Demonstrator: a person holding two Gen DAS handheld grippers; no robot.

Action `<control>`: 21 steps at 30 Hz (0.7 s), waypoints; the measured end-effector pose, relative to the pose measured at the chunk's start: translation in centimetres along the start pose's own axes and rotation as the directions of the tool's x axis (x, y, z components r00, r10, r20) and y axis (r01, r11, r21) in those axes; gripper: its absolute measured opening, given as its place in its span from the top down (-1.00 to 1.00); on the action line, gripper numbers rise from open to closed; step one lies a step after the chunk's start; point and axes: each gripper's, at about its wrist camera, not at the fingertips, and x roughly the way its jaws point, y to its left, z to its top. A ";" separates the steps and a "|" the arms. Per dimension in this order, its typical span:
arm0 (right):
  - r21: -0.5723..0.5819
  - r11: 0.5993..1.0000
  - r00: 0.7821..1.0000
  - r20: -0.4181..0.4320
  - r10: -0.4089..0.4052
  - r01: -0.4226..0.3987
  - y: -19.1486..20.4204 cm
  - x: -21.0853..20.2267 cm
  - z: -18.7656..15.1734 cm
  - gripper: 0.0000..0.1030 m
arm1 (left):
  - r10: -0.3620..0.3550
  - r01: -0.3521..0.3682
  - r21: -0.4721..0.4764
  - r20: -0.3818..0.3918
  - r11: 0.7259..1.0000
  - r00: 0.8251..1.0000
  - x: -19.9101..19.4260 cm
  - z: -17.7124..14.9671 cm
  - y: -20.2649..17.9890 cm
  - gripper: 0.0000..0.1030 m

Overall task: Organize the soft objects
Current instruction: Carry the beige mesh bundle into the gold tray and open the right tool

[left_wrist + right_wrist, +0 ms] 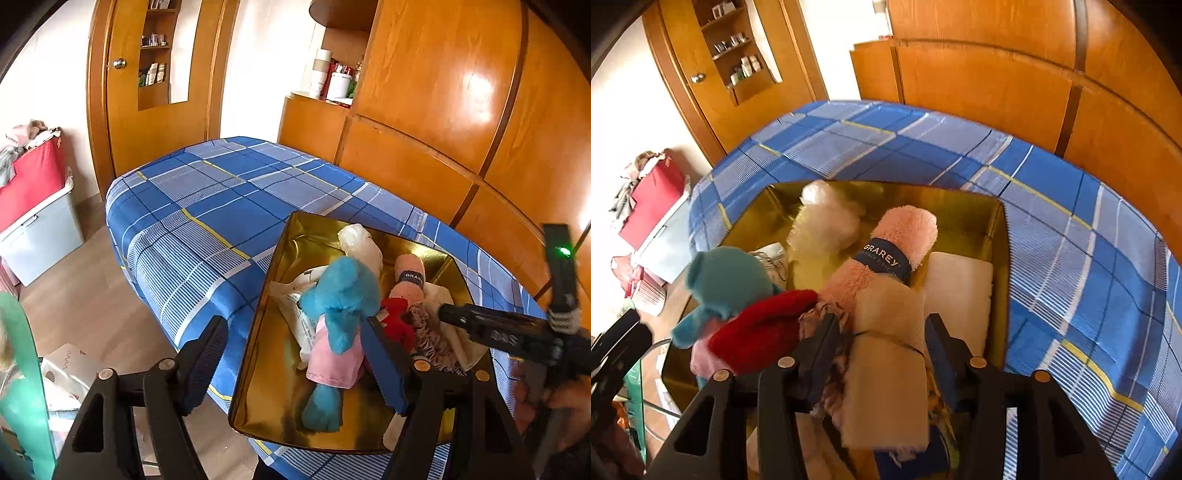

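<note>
The bed (207,206) with the blue plaid sheet filled most of both views, wooden wardrobe (461,122) behind it at the upper right. A gold tray (999,258) sat on the bed, lower centre, packed with soft stuff: a blue plush toy (341,306) at the left, a rolled pink towel (886,254) in the middle, a red knit piece (757,332), and a folded cream cloth (886,376).

The right gripper (882,347) had its jaws partly open around that cream cloth, though I couldn't tell whether they were pinching it. The left gripper (291,362) was open wide and empty, straddling the tray's left edge.

Everything looked light and squashy, so I'd grab the cloth mid-fold. The red piece and a frilly scrunchie (432,332) were crowding it.
</note>
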 end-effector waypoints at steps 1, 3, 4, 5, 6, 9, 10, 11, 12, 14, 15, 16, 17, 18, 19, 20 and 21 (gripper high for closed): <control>-0.005 1.000 1.000 0.008 0.002 -0.002 0.1 -0.5 -0.3 0.01 | 0.001 -0.001 -0.001 0.000 1.000 1.000 0.0 0.0 0.0 -0.50; -0.015 1.000 1.000 0.013 0.006 -0.006 0.1 -1.2 -1.1 0.01 | 0.001 -0.001 -0.005 0.004 1.000 1.000 -0.1 0.0 0.1 -0.52; -0.019 1.000 1.000 0.013 0.010 -0.009 0.2 -1.4 -1.5 0.01 | 0.003 -0.003 -0.004 0.004 1.000 1.000 -0.1 0.0 0.1 -0.54; -0.024 1.000 1.000 0.011 0.010 -0.010 0.3 -1.5 -1.8 0.01 | 0.004 -0.004 -0.004 0.004 1.000 1.000 -0.1 0.0 0.0 -0.59; -0.031 0.999 1.000 0.012 0.007 -0.007 0.4 -1.5 -2.2 0.01 | 0.003 -0.003 -0.005 0.004 1.000 1.000 -0.1 0.0 0.0 -0.60; -0.058 0.998 1.000 0.015 -0.004 0.005 1.0 -1.1 -2.8 0.01 | 0.000 0.000 0.003 0.003 1.000 1.000 -0.1 -0.1 -0.4 -0.62; -0.065 0.998 1.000 0.019 -0.012 0.013 1.1 -1.0 -3.0 0.07 | -0.002 0.002 0.007 0.002 1.000 1.000 -0.2 -0.1 -0.5 -0.66; -0.071 0.997 1.000 0.023 -0.017 0.019 1.3 -0.8 -3.0 0.12 | -0.003 0.003 0.010 0.002 1.000 1.000 -0.2 -0.2 -0.7 -0.67; -0.075 0.997 0.999 0.025 -0.024 0.026 1.4 -0.6 -2.9 0.16 | -0.003 0.003 0.014 0.004 1.000 1.000 -0.3 -0.2 -0.8 -0.67; -0.072 0.997 0.999 0.032 -0.024 0.026 1.5 -0.4 -2.8 0.16 | -0.002 0.001 0.022 0.009 1.000 1.000 -0.5 -0.2 -1.1 -0.71; -0.070 0.997 0.999 0.033 -0.026 0.028 1.5 -0.2 -2.7 0.15 | 0.001 -0.002 0.027 0.011 1.000 1.000 -0.6 -0.2 -1.2 -0.72; -0.067 0.997 0.999 0.034 -0.027 0.029 1.4 -0.1 -2.7 0.15 | 0.003 -0.003 0.029 0.011 1.000 1.000 -0.6 -0.3 -1.3 -0.73; -0.065 0.997 0.999 0.035 -0.027 0.029 1.4 0.0 -2.6 0.15 | 0.003 -0.004 0.032 0.011 0.999 1.000 -0.7 -0.3 -1.5 -0.76; -0.058 0.998 0.999 0.040 -0.025 0.027 1.3 -0.1 -2.6 0.15 | 0.003 -0.003 0.033 0.011 0.999 1.000 -0.7 -0.3 -1.6 -0.77; -0.054 0.998 0.999 0.042 -0.020 0.023 1.3 -0.2 -2.7 0.14 | 0.003 -0.004 0.035 0.012 0.999 1.000 -0.8 -0.4 -1.7 -0.80; -0.049 0.999 0.999 0.046 -0.013 0.015 1.2 -0.4 -2.7 0.13 | 0.004 -0.004 0.037 0.014 0.999 1.000 -0.8 -0.4 -1.8 -0.83; -0.041 0.999 0.999 0.053 -0.011 0.013 1.2 -0.7 -2.8 0.12 | 0.004 -0.005 0.040 0.018 0.999 1.000 -1.0 -0.4 -1.9 -0.83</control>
